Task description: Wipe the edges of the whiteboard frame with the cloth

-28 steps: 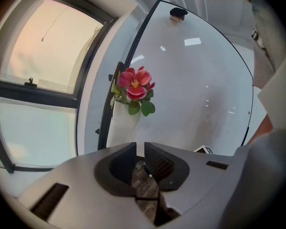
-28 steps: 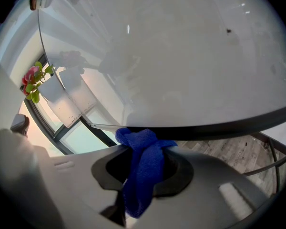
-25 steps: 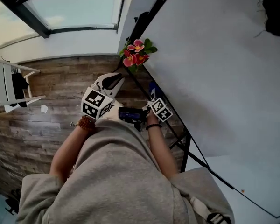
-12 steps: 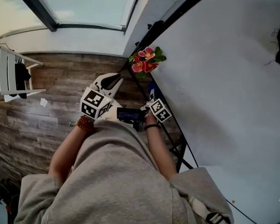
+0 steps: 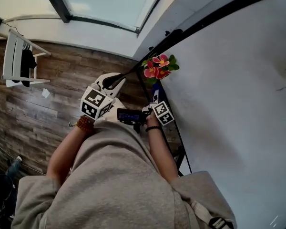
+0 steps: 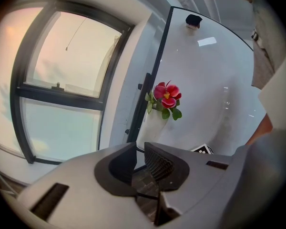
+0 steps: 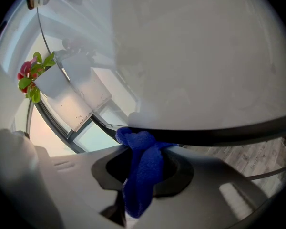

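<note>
Rack: standing on the wood floor, at 10 o'clock from the person in the head view.
Left gripper: pointing toward 2 o'clock, its jaws sitting pressed almost together with nothing between them.
Flowers: hanging against the whiteboard, at 12 o'clock from the right gripper.
Right gripper: pinching the cloth and aiming toward 12 o'clock along the board's lower edge.
Cloth: bulging out of the closed jaws, its blue top pressing against the frame.
Frame: running as a dark strip just above the cloth.
Whiteboard: filling the right side of the head view.
</note>
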Tool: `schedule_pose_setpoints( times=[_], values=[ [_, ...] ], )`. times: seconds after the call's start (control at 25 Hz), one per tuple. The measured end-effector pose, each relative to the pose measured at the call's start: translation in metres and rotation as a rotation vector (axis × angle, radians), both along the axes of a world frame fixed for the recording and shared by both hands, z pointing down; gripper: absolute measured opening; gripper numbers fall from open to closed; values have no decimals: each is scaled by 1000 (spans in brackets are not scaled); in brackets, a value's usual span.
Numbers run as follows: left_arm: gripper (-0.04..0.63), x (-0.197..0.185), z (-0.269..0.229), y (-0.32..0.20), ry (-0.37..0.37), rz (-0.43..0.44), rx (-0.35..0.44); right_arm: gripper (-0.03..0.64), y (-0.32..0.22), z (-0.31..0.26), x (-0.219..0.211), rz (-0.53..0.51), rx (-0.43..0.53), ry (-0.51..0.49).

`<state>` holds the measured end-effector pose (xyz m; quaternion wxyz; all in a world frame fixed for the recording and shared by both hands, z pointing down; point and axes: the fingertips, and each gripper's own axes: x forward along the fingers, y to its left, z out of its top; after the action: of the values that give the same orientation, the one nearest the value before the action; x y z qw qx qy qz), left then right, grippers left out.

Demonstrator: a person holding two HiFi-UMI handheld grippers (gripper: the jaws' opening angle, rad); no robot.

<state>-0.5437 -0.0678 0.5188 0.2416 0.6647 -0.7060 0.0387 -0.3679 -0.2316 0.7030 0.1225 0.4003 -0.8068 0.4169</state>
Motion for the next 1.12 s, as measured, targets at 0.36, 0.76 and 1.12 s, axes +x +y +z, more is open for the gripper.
schedule_pose_setpoints(
  times=[0.36, 0.76, 1.12],
  values=[
    [58, -17, -3, 16, -14, -65, -3, 110, -3, -1, -34, -49, 1, -29],
    [58, -36, -2, 34, -12, -119, -12, 110, -8, -3, -66, -53, 1, -70],
    [58, -46, -1, 42, -6, -146, -10, 110, -10, -3, -87, -93, 21, -63]
  ],
)
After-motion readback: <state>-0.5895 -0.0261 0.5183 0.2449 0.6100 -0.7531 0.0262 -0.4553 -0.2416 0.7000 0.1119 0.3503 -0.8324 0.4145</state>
